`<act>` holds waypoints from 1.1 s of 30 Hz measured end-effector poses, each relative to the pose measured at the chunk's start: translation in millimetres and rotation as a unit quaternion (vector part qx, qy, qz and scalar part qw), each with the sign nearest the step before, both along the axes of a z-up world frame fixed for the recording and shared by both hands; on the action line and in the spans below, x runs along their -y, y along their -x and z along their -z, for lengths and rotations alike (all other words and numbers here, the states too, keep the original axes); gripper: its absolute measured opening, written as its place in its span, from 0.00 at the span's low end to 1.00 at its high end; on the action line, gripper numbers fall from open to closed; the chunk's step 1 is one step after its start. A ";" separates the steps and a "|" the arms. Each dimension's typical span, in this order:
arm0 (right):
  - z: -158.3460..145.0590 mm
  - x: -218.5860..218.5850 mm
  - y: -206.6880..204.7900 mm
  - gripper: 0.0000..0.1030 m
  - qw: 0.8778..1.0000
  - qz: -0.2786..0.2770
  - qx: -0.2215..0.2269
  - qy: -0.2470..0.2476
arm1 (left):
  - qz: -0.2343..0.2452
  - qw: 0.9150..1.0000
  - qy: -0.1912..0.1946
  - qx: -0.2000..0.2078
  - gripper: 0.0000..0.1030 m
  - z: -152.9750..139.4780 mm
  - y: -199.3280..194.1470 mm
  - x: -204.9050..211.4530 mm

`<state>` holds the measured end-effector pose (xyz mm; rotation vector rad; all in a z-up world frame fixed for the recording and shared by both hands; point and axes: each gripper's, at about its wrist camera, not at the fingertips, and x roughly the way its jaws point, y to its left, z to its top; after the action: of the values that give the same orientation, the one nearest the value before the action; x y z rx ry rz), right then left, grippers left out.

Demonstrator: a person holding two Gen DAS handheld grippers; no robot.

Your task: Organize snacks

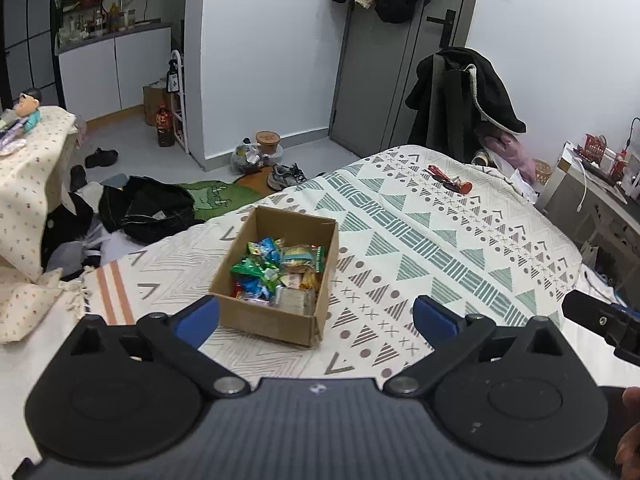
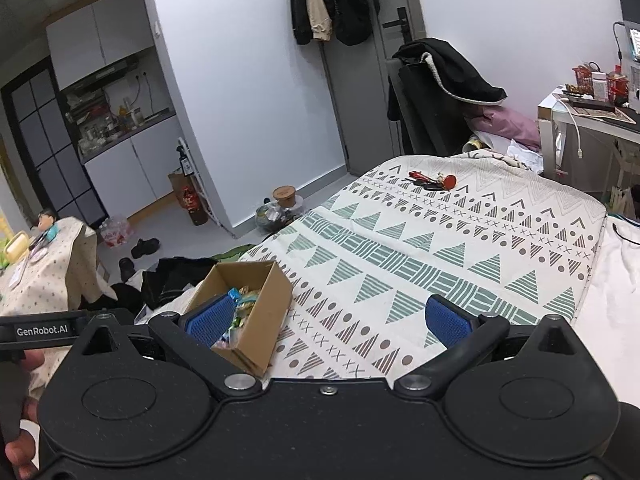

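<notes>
Nearest to us in the left wrist view is our left gripper (image 1: 316, 316), its blue-padded jaws spread wide and holding nothing, aimed straight at the small open brown cardboard box (image 1: 276, 322). That box sits on the near left part of the patterned cream-and-teal bedspread (image 1: 420, 240), close to the edge of the bed, and inside it lie the mixed wrapped snacks (image 1: 280, 272): green, blue and yellow packets piled loosely toward the near end. We judge the box stands open-topped and upright so that packets can be lifted out or dropped in from above.

Our right gripper (image 2: 326, 320) hangs just to the right of the box, jaws equally wide and empty; its left blue pad (image 2: 212, 320) overlaps the box opening in that view, though we cannot tell whether it touches anything. Both tools held open and low suggests we are poised either to pick or to steady the box.

Farther out, small red-and-black items (image 2: 434, 180) lie well apart at the far end of the bedspread. Beyond it, a black coat (image 2: 452, 72) drapes over a chair.
</notes>
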<state>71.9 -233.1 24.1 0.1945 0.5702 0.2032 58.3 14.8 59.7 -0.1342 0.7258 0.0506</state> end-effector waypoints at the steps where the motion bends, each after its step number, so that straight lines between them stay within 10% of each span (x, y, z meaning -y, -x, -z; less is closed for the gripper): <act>1: 0.5 -0.7 1.6 1.00 1.000 -0.002 -0.002 0.002 | -0.001 1.000 -0.004 0.001 0.99 -0.6 3.2 -0.4; 33: 5.9 -29.0 39.3 1.00 0.999 -0.037 -0.006 0.025 | 0.004 1.000 -0.020 0.018 0.99 -6.1 59.7 -28.4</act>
<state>32.6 -204.2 18.3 0.1266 0.5939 0.2603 -1.4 43.2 65.8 -0.0934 0.6886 0.0559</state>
